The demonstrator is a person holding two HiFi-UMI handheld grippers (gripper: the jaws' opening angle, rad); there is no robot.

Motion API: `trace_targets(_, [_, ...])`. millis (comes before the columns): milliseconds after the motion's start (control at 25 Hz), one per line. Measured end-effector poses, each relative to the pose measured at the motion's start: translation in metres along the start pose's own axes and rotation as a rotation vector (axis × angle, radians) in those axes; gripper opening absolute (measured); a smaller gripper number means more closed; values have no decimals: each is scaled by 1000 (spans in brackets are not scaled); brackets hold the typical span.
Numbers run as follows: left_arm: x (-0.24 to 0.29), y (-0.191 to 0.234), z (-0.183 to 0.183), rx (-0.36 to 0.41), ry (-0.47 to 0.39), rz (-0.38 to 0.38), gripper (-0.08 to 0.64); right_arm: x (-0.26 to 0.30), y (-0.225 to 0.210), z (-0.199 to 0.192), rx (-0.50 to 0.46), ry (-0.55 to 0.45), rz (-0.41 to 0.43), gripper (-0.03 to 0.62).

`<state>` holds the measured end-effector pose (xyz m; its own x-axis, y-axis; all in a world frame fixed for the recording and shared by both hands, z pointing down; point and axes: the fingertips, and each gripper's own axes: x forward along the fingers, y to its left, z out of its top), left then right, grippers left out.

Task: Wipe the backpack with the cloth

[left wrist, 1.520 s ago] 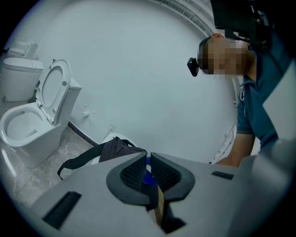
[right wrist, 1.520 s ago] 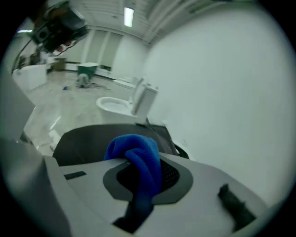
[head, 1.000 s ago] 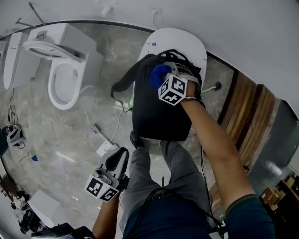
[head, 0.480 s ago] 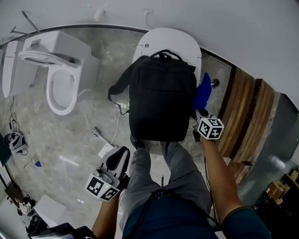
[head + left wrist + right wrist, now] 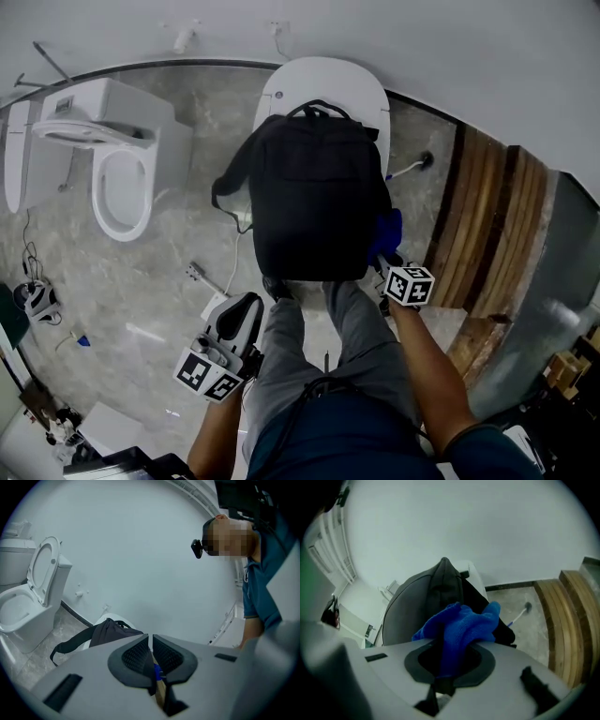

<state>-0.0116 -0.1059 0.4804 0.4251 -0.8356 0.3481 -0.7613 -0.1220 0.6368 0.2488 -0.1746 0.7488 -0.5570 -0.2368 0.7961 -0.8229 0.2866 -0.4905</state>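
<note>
Fuzzy cloth (image 5: 457, 627), matt fabric backpack (image 5: 314, 206)

**A:** Backpack pose?
**B:** The black fabric backpack (image 5: 314, 202) is lying flat, front panel up, on a white oval lid (image 5: 323, 80). Top handle faces the wall, and one strap hangs off its left side.
**A:** Cloth?
**B:** The blue terry cloth (image 5: 457, 627) is bunched and clamped in the right gripper (image 5: 386, 261), just beside the backpack's lower right edge.
</note>
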Motion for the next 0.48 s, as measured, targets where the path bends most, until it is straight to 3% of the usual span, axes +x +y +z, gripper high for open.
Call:
trace_targets(160, [-10,-14,10,18,-7,-20,34,-4,-11,-59,167,99,-47,35])
trace_targets(280, [-15,-26,14,33,-4,-42,34,-18,-25,-93,280,97,-142,35])
trace_targets(400, [-9,-36,11,48,14,-76,34,-35,-44,-93,300,33,-261,35])
trace_targets(480, [-16,-32,13,69,26,-52,34,-21,-36,-98,312,35,-280,35])
